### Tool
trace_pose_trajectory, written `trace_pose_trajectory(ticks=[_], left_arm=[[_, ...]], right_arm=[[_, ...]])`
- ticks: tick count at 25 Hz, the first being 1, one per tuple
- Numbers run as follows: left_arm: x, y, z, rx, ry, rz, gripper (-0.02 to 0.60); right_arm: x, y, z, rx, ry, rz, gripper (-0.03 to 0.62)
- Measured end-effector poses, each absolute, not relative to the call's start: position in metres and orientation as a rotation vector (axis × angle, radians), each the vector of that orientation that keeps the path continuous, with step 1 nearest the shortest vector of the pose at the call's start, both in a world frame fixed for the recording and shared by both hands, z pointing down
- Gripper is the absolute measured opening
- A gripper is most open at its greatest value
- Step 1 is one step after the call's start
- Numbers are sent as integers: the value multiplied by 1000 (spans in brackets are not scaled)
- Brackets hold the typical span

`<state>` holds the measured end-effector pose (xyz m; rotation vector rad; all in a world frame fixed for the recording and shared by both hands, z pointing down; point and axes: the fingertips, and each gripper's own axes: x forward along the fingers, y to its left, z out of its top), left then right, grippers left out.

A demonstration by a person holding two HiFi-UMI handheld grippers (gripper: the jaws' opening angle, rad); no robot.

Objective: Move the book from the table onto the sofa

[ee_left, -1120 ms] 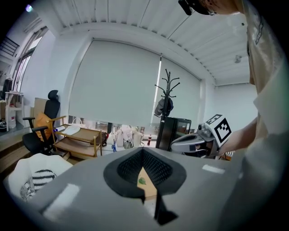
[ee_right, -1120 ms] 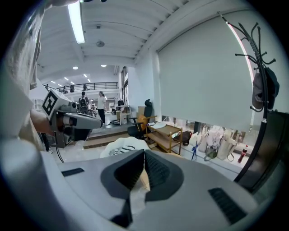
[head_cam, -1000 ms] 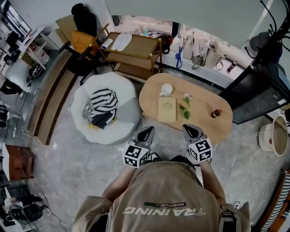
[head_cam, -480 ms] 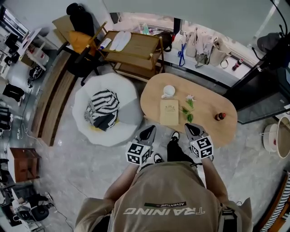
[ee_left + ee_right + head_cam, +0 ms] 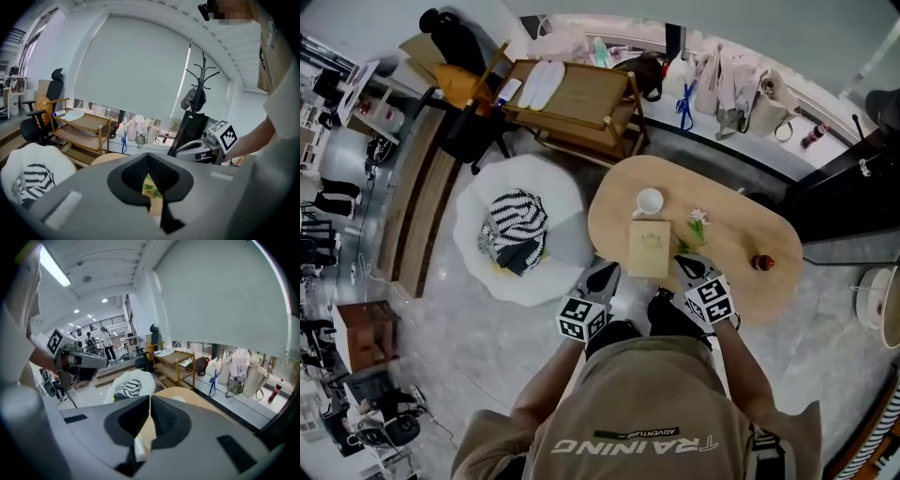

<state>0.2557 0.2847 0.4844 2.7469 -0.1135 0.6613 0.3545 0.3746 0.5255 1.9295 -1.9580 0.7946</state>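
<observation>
The book (image 5: 649,248) is found lying flat on the table (image 5: 741,225), between the cup (image 5: 649,201) and the table's near edge. The left gripper (image 5: 602,275) is held just off that edge, left of the book, its jaws closed together with nothing between them. The right gripper (image 5: 689,267) is held over the same edge, just right of the book, likewise closed and empty. The sofa (image 5: 558,202) is set just left of the table.
</observation>
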Motion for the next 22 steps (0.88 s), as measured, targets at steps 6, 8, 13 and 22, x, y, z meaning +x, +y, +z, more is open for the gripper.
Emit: trace_pose_trajectory(ticks=[6, 8, 13, 22], left_arm=[[299, 265, 526, 2632, -112, 711, 3], [308, 259, 543, 2612, -113, 746, 3], [322, 251, 595, 2566, -50, 837, 3], [315, 250, 724, 2454, 18, 1065, 5]], right_arm=[[388, 359, 569, 1813, -1963, 885, -3], [393, 357, 585, 1805, -1947, 930, -3], [391, 357, 636, 1799, -1888, 1071, -3], [382, 364, 752, 1855, -1695, 1366, -2]])
